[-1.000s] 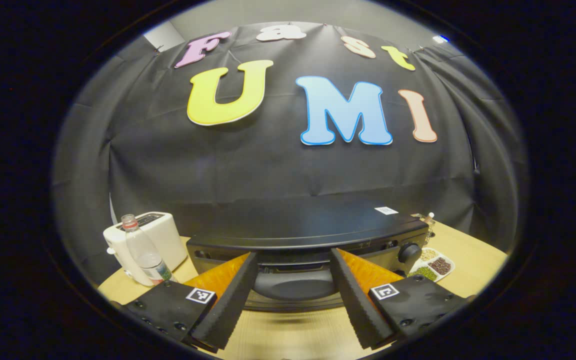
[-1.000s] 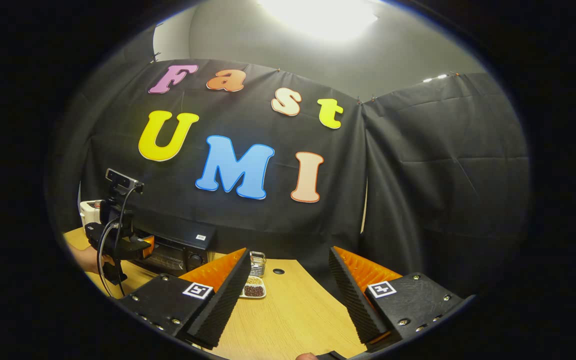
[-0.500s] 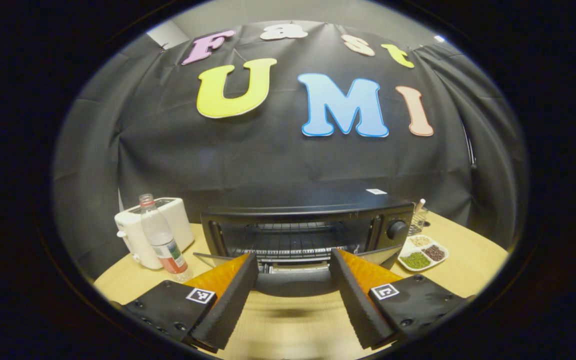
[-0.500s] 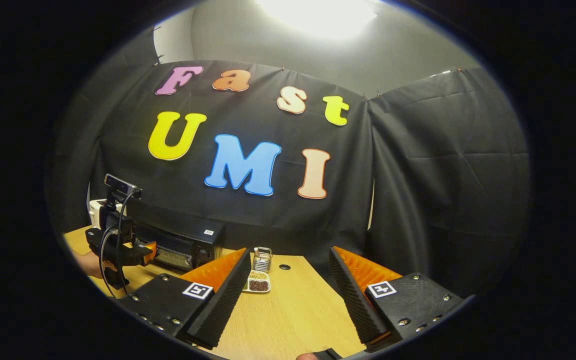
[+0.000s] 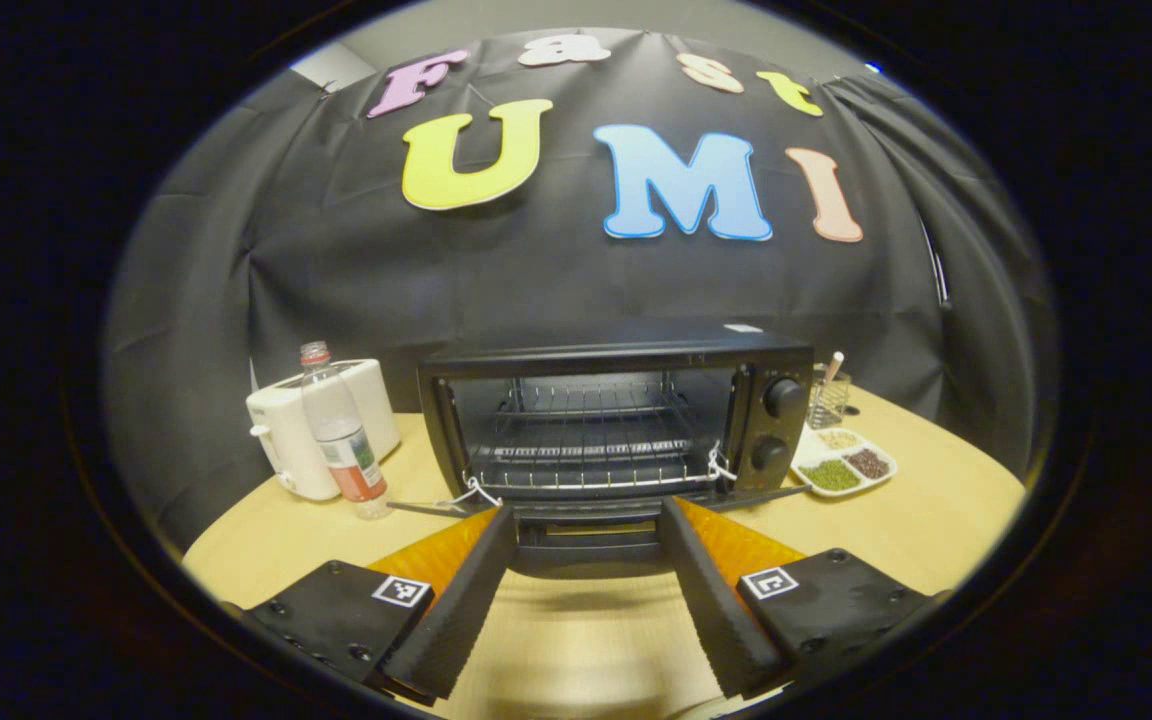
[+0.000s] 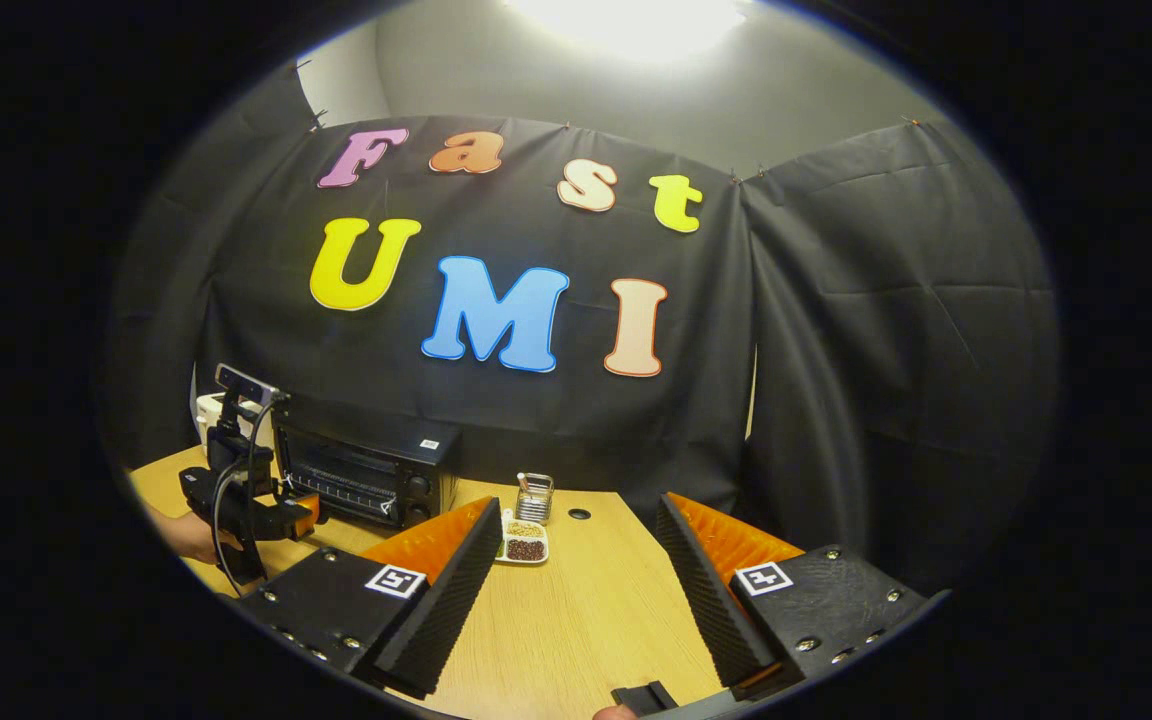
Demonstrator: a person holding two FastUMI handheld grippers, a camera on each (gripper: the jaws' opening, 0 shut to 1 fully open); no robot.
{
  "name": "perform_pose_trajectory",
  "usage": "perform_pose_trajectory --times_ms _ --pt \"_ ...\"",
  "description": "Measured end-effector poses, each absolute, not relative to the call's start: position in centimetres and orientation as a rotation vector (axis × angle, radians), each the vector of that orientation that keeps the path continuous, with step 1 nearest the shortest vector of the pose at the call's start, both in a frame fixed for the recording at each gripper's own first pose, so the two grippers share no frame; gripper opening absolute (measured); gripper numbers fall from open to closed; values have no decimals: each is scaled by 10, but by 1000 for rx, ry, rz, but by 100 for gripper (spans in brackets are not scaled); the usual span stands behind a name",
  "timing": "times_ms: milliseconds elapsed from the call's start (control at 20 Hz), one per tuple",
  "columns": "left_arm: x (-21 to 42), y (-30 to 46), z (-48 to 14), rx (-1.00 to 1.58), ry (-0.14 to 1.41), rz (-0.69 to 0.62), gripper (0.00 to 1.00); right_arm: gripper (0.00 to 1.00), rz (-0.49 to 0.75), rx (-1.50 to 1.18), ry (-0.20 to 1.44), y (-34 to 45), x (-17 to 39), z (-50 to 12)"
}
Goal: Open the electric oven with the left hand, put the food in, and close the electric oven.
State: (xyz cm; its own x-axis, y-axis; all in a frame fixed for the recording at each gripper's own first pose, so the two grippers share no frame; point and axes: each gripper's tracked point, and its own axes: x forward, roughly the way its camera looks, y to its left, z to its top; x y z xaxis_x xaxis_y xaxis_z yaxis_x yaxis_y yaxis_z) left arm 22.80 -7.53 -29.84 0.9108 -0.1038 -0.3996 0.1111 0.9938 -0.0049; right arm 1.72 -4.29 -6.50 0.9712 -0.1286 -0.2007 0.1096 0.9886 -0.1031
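Oven [image 5: 616,420] door [image 5: 591,535] now swung fully down from nearly shut a second ago, rack bare. Left gripper [image 5: 586,590] fingers wide around its handle; right gripper [image 6: 576,590] wide, empty. Food goes in next.

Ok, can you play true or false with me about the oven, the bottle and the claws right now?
1. The oven door is open. True.
2. Food already sits on the rack inside the oven. False: the rack is bare.
3. The left claw is squeezing the water bottle. False: that claw is open and holds nothing; the bottle stands by the white toaster.
4. A dish of beans sits on the table on the knob side of the oven. True.
5. The right claw is open and holds nothing. True.
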Motion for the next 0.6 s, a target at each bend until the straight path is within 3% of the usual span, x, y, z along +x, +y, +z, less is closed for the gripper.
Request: perform_pose_trajectory --times_ms 400,600 --pt "193 -75 -350 83 506 -96 97 97 -60 -86 218 -37 12 -70" --pt "176 -64 -340 71 502 -74 98 97 8 -60 223 -20 14 -73"
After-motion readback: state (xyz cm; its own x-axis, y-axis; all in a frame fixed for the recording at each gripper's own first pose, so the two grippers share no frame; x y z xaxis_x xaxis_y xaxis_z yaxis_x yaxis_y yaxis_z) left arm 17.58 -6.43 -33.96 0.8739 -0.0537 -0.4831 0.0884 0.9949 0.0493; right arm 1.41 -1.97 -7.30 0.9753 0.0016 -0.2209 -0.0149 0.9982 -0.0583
